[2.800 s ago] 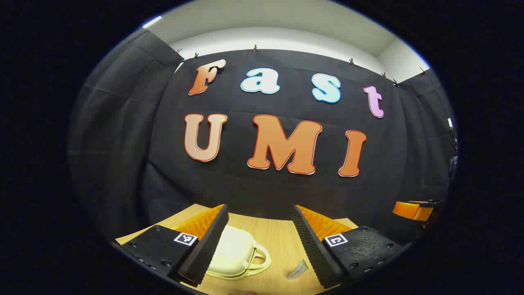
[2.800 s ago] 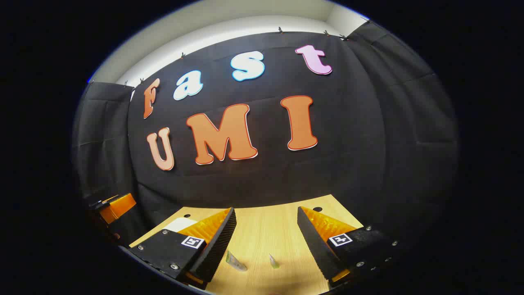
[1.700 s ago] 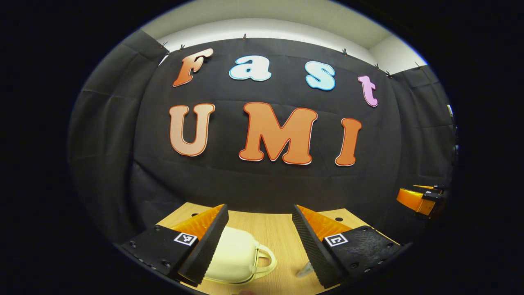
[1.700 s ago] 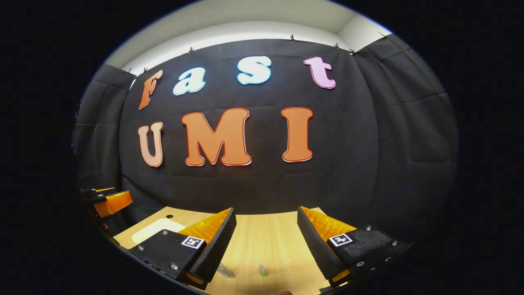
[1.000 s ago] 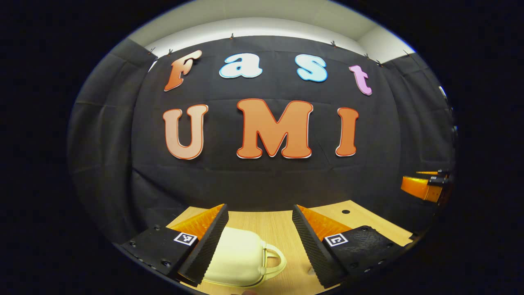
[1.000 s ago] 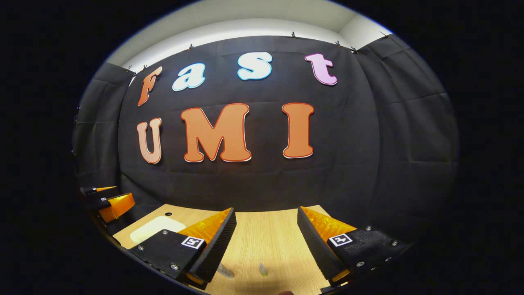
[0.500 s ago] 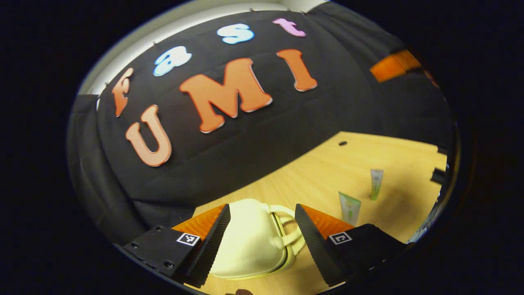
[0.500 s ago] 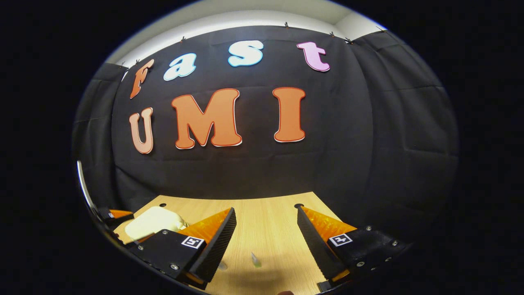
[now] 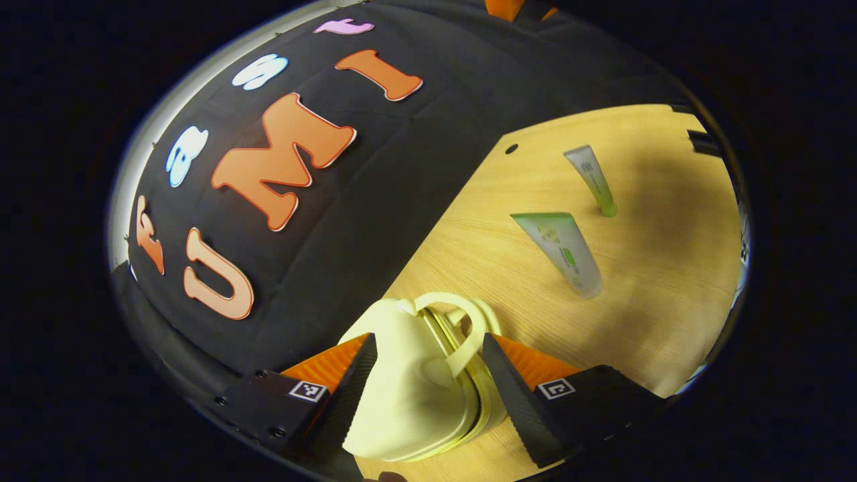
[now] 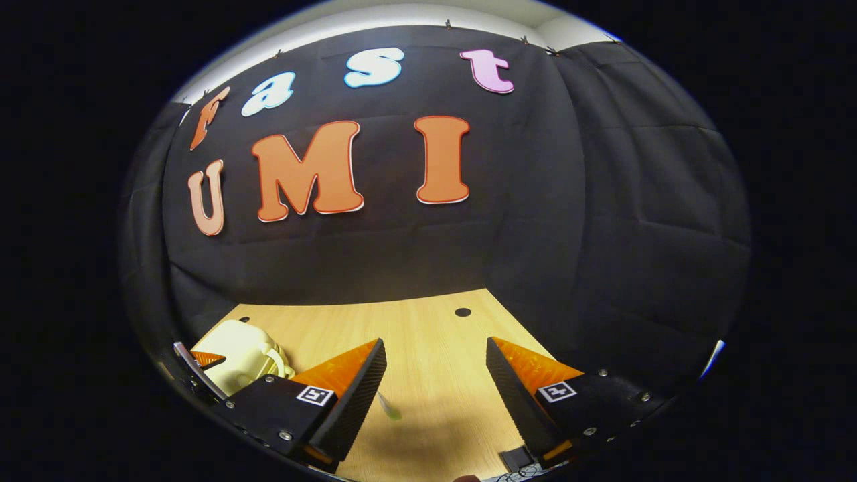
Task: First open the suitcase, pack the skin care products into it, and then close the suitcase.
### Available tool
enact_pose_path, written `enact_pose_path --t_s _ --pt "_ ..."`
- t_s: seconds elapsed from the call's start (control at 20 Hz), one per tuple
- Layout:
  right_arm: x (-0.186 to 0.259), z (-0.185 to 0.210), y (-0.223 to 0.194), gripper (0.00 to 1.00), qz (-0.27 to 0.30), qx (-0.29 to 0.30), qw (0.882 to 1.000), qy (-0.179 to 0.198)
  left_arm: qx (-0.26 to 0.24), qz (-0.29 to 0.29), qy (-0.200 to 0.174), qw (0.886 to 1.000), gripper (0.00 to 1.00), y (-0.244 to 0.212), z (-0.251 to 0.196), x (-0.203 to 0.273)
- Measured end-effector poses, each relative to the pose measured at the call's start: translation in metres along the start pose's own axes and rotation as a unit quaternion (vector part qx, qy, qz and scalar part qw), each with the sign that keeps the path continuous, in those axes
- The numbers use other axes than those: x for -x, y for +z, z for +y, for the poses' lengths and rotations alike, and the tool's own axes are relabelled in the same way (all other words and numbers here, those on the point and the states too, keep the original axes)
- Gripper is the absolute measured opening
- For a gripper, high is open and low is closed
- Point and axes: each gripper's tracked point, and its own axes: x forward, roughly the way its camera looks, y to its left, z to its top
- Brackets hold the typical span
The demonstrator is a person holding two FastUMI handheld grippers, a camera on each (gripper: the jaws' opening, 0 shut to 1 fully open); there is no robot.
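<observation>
You are looking at a light wooden bench (image 9: pixel 509 268) that is carrying a closed cream suitcase (image 9: pixel 408 388) near its back edge and, well apart to its side, two green-tinted tubes, one larger (image 9: pixel 562 251) and one smaller (image 9: pixel 592 179).

Wooden table (image 9: pixel 643 281) against black cloth wall (image 10: pixel 535 221).

Ridged wedge tongs (image 9: pixel 422 395) on screwed mounts (image 10: pixel 281 415), perhaps plastic, bearing square markers.

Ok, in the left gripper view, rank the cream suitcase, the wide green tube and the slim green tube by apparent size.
1. Cream suitcase, largest, though nearest the camera.
2. Wide green tube.
3. Slim green tube, smallest, but farthest off, so its true size is unsure.
</observation>
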Motion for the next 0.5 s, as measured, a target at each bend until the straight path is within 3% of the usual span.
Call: enact_pose_path --t_s 0.2,0.5 --pt "-0.002 -0.015 -0.004 0.95 0.009 -0.003 1.000 -0.019 -0.056 0.033 -0.011 0.998 0.98 -0.014 -0.010 -0.024" --pt "-0.006 -0.034 -0.014 0.95 0.025 -0.005 0.999 -0.040 -0.071 0.060 -0.013 0.996 0.97 -0.018 -0.007 -0.049"
